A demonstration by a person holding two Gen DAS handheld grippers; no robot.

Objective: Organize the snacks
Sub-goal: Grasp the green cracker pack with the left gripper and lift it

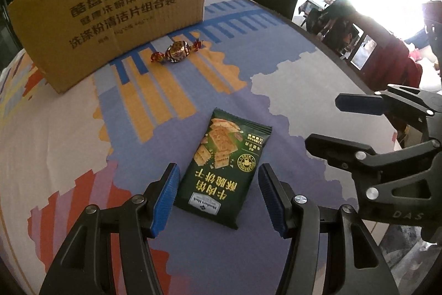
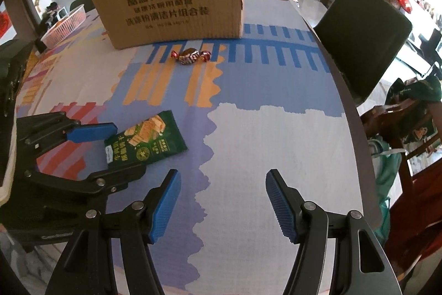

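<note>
A dark green cracker packet (image 1: 223, 170) lies flat on the patterned tablecloth (image 1: 304, 79). My left gripper (image 1: 218, 198) straddles its near end, and a gap shows between each blue pad and the packet, so it is open. In the right wrist view the packet (image 2: 154, 137) sits between the left gripper's (image 2: 129, 148) fingers. My right gripper (image 2: 223, 201) hovers open over bare cloth to the right of the packet, with nothing between its fingers; it also shows as the right gripper (image 1: 339, 123) in the left wrist view. A wrapped brown and red candy (image 1: 176, 50) (image 2: 190, 56) lies farther back.
A large cardboard box (image 1: 110, 10) (image 2: 176, 10) stands just behind the candy. A pink basket (image 2: 66, 24) sits at the back left of the table. A dark chair (image 2: 364, 38) is pushed against the table's right edge, with cluttered chairs beyond.
</note>
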